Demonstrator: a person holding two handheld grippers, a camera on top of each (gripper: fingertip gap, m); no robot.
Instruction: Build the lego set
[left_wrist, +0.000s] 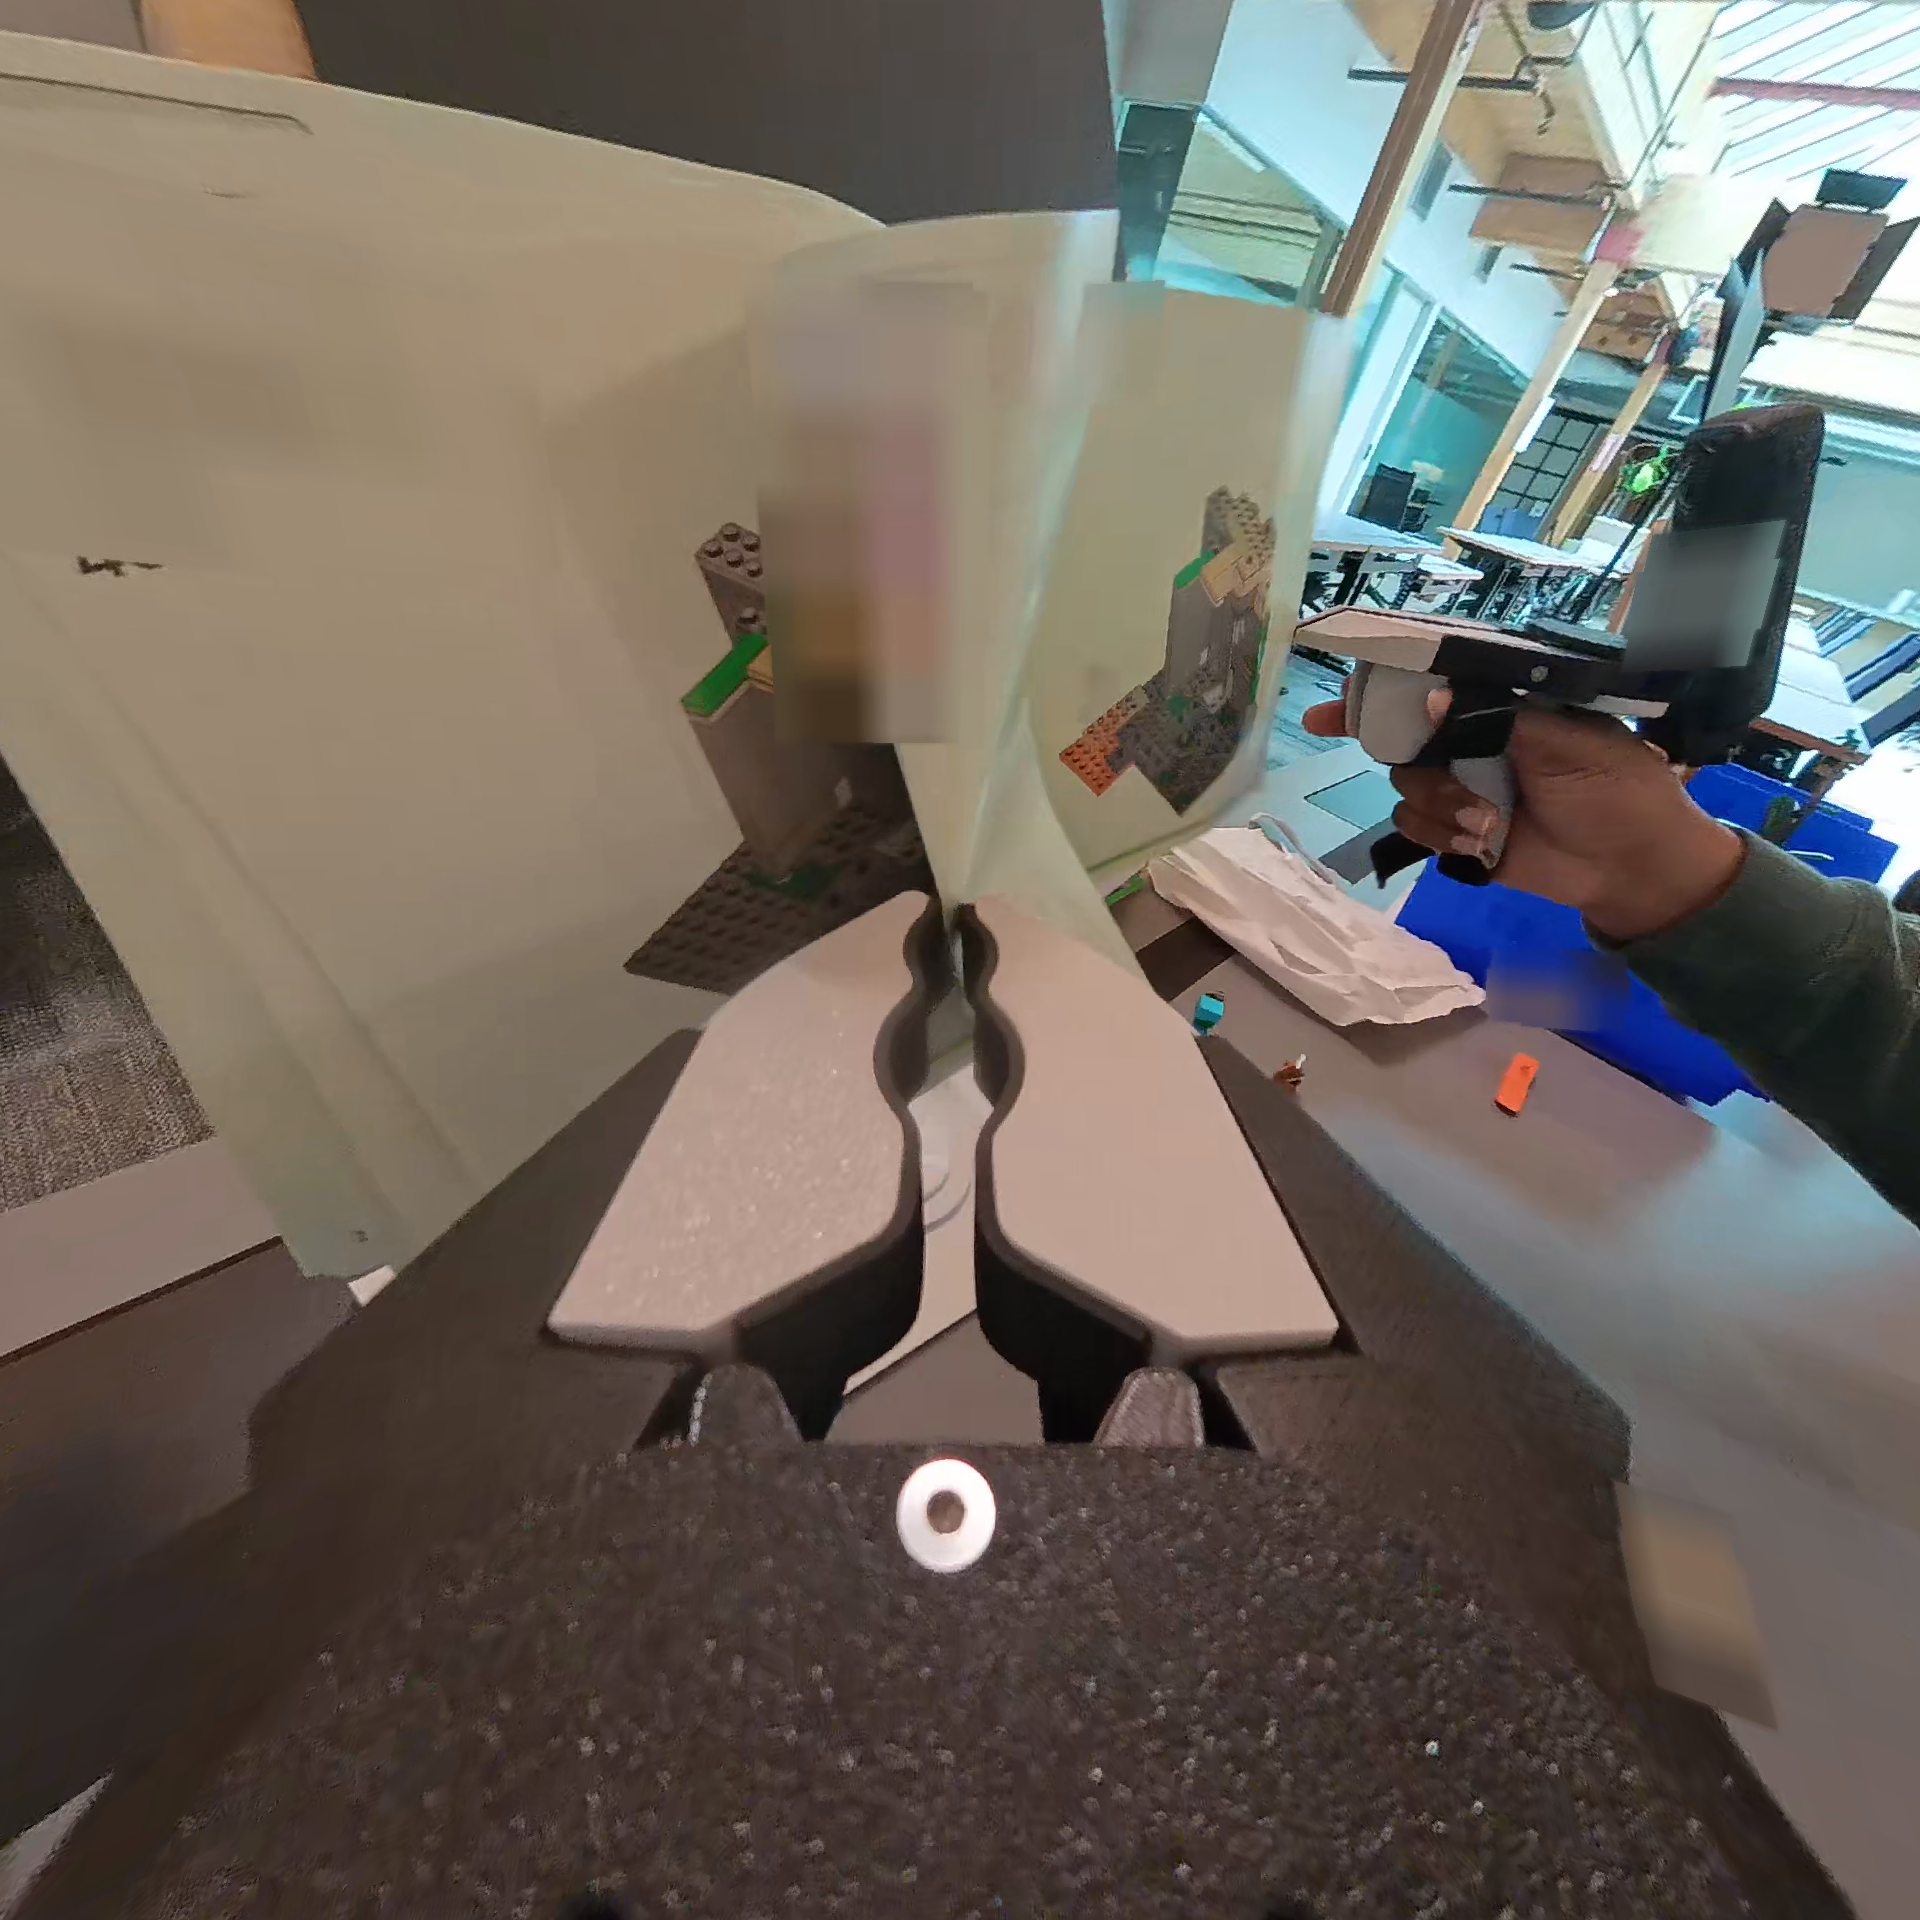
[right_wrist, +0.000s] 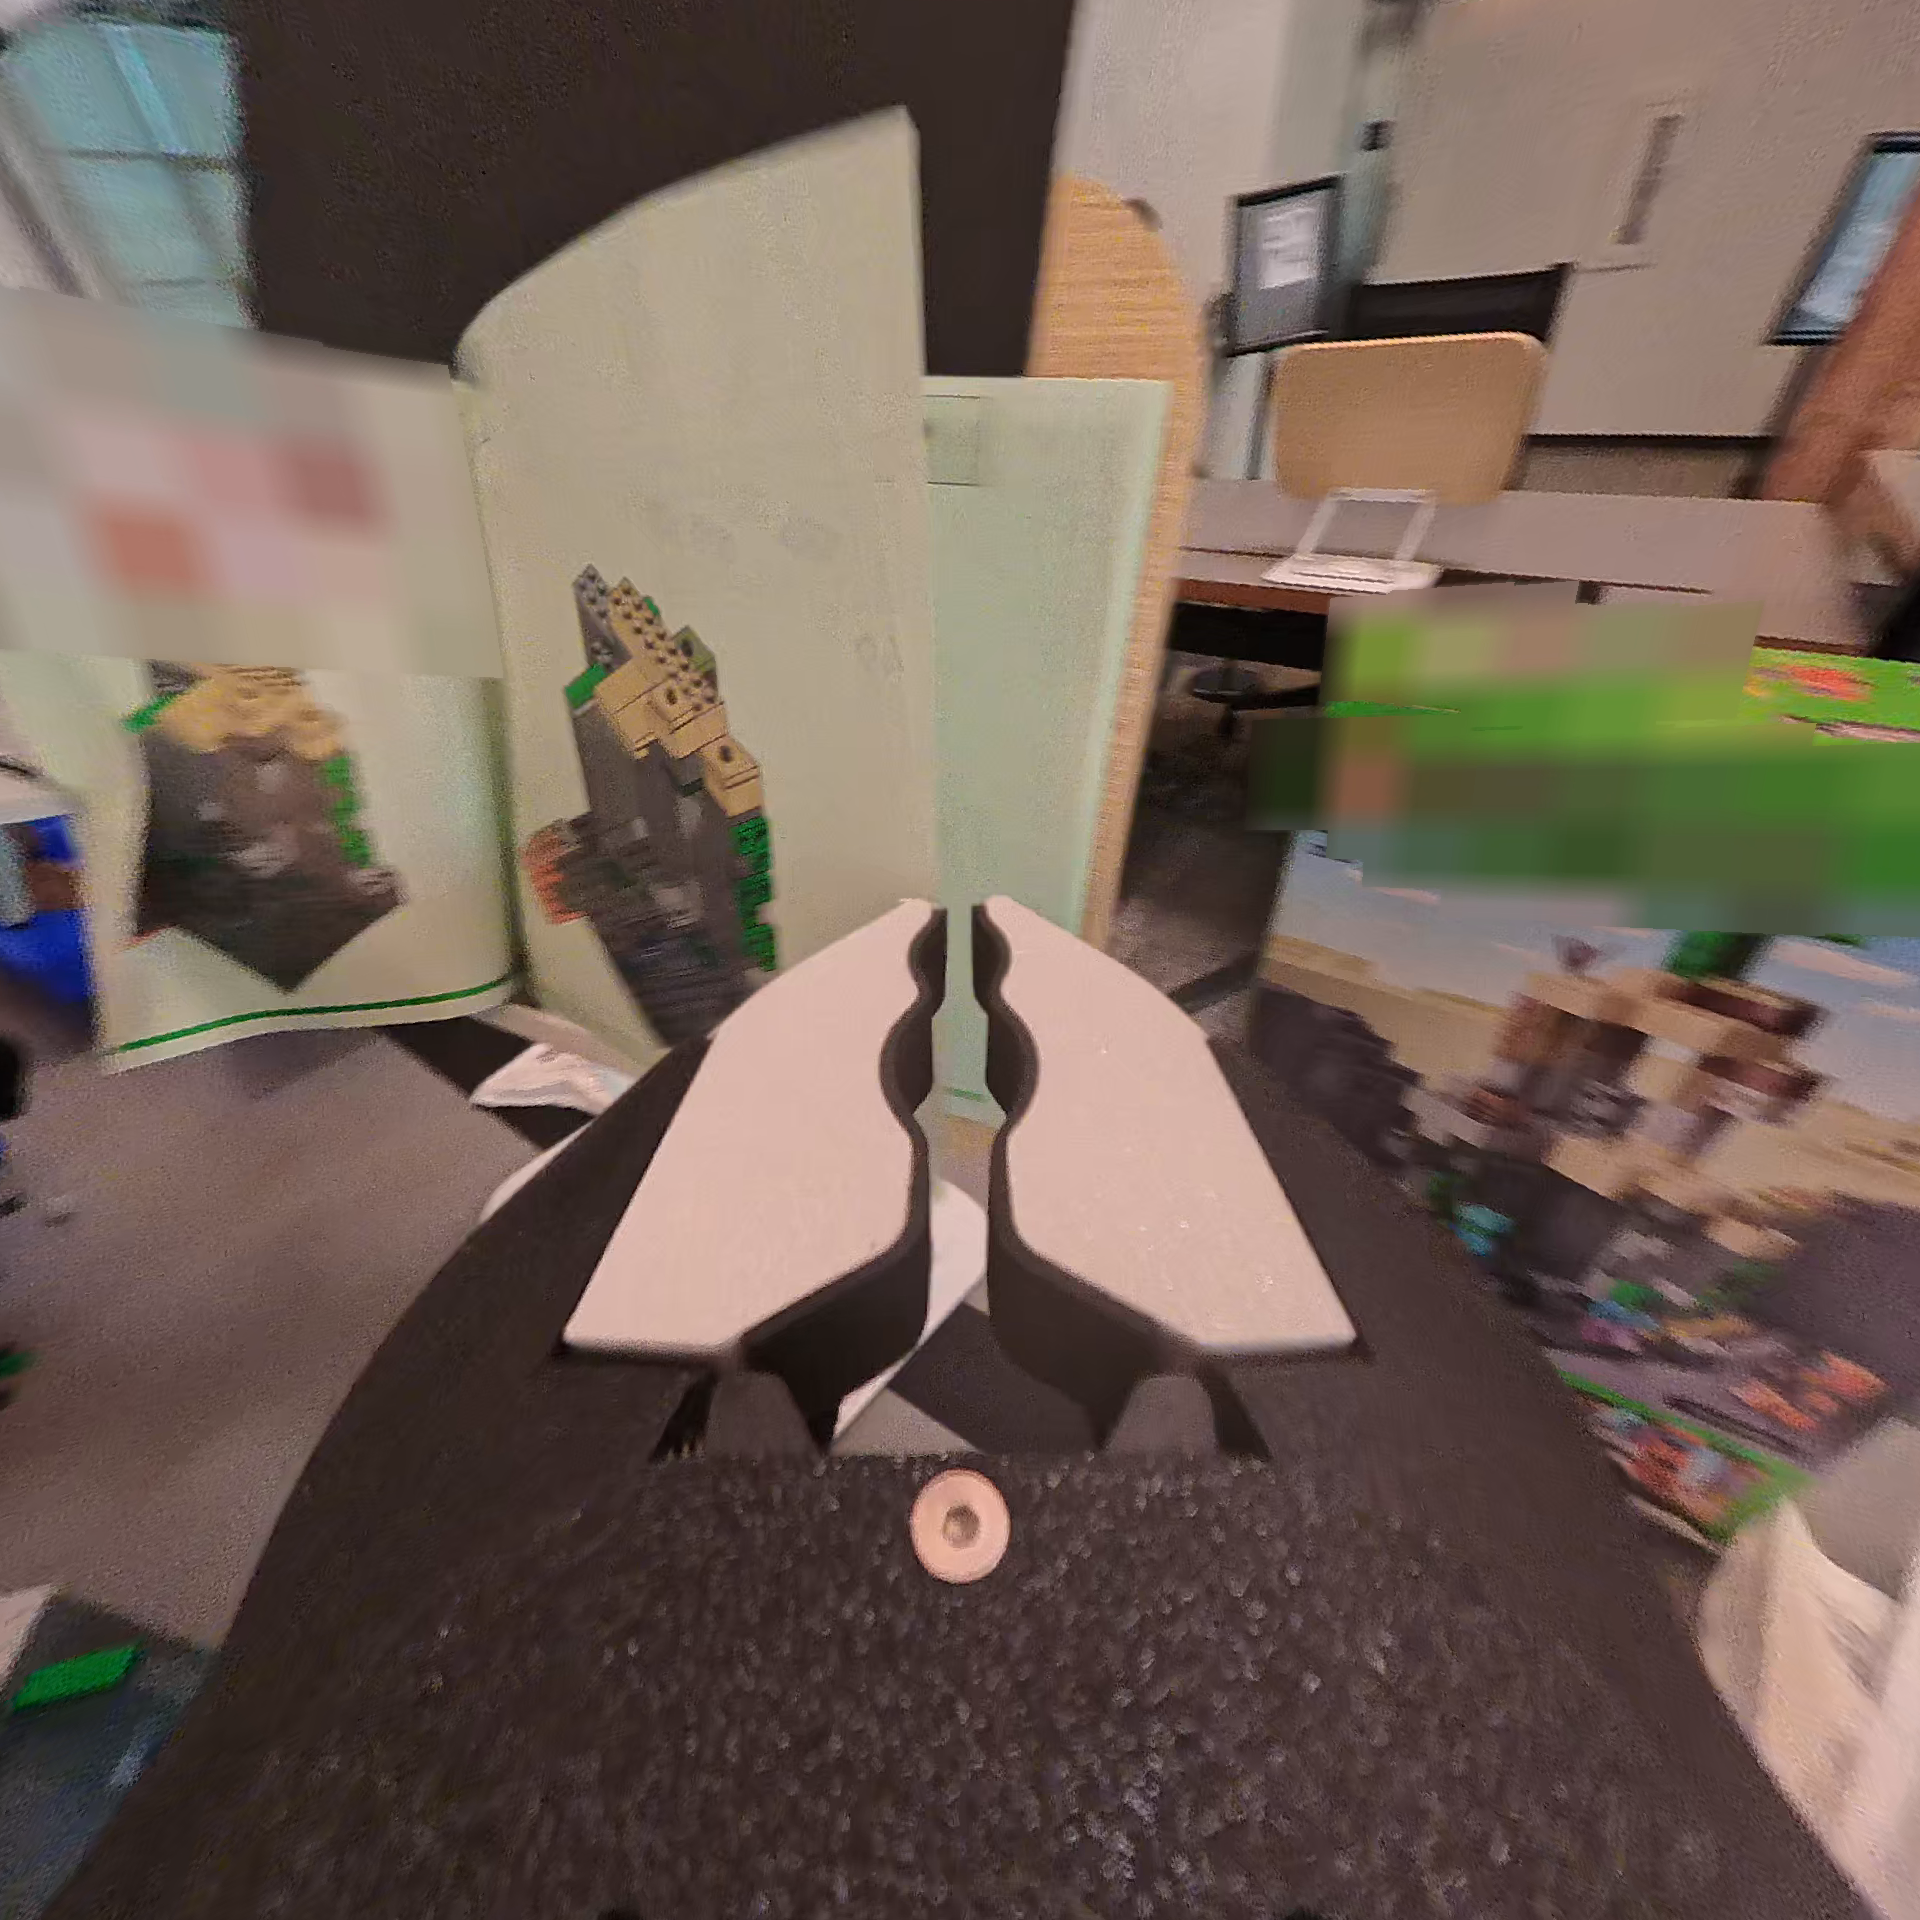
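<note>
Both claws (left_wrist: 951, 920) (right_wrist: 961, 914) pinch pale-green booklet pages (left_wrist: 997, 582) (right_wrist: 1039, 644).

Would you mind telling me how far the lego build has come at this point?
Done: nothing assembled is visible. In hand: both grippers are at the instruction booklet; the left gripper pinches a page edge, and the right gripper is nearly closed beside a page. Left: virtually all of it; loose pieces like the orange piece lie on the table.

Motion blurs the lego box (right_wrist: 1558, 1091); booklet pages (left_wrist: 416, 623) run past the frame edge.
</note>
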